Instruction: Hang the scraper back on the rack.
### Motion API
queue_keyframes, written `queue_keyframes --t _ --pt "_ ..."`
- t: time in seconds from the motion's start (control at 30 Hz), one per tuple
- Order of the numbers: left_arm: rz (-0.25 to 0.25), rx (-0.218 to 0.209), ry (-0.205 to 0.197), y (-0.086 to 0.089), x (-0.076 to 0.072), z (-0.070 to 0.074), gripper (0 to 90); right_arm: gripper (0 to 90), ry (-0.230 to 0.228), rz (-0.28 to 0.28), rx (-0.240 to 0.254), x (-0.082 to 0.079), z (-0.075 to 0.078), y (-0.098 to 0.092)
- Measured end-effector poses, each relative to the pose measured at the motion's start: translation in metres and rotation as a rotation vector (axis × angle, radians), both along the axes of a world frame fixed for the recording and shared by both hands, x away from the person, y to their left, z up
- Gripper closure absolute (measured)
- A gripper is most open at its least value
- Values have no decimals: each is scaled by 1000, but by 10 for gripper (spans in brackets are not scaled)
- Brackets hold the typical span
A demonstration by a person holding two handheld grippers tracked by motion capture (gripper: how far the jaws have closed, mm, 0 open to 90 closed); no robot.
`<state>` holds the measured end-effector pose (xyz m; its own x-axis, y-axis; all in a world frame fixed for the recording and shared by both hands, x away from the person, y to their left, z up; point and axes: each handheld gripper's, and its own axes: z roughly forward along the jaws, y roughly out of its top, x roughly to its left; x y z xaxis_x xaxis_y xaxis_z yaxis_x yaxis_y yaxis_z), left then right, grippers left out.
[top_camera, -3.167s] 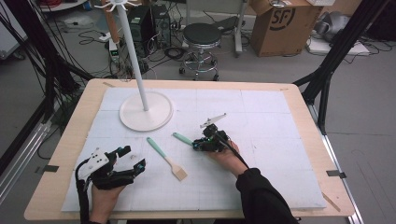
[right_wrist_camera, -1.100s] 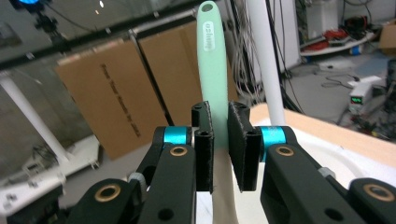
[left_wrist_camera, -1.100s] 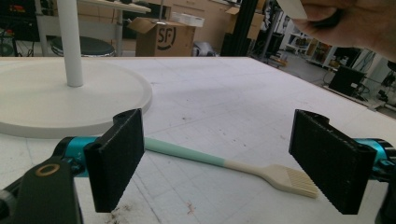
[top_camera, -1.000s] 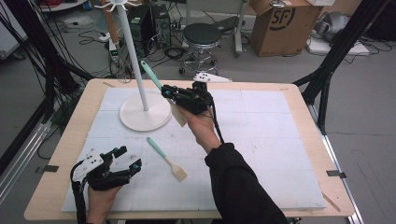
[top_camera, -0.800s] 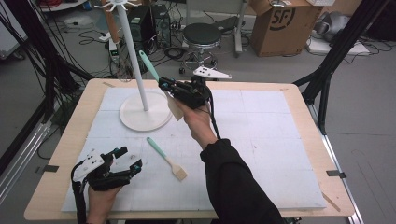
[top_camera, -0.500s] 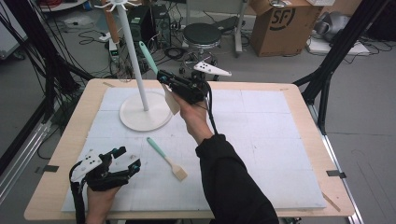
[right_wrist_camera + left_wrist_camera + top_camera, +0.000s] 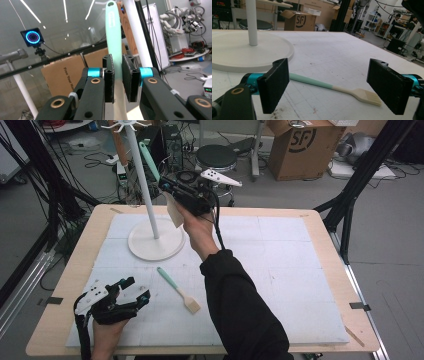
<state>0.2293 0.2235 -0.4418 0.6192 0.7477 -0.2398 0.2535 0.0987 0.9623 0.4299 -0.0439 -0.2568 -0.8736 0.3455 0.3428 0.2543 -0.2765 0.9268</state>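
Note:
My right gripper [image 7: 165, 184] is raised beside the white stand's pole [image 7: 142, 180] and is shut on a spatula. The spatula's mint handle [image 7: 149, 160] points up and left, and its cream blade [image 7: 174, 212] hangs below the hand. In the right gripper view both pads clamp the mint handle [image 7: 113, 37], with the pole [image 7: 136, 32] just behind it. A mint-handled brush [image 7: 177, 290] lies flat on the mat. My left gripper [image 7: 132, 292] rests at the front left, open. Its view shows the brush [image 7: 312, 81] lying beyond the spread jaws, untouched.
The stand's round base [image 7: 155, 240] sits at the back left of the white mat [image 7: 280, 260], and its hooks [image 7: 125, 126] are at the top. Behind the table are a stool [image 7: 217, 156] and a cardboard box [image 7: 300, 142]. A black frame leg [image 7: 350, 200] stands at the right.
My right hand has lifted the spatula higher along the pole, with the handle tip nearer the hooks. The left gripper and the brush have stayed put.

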Motion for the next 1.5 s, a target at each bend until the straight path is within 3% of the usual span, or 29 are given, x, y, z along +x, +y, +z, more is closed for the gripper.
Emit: queue_keyframes --t 0.23,0.7,1.5 --pt "1 -1 -1 2 0 0 188 816 -17 -8 39 5 13 5" --pt "1 -9 2 2 0 0 188 816 -30 -32 -15 7 28 12" --pt "-3 -11 -3 3 0 0 188 811 12 -45 -57 19 19 22"
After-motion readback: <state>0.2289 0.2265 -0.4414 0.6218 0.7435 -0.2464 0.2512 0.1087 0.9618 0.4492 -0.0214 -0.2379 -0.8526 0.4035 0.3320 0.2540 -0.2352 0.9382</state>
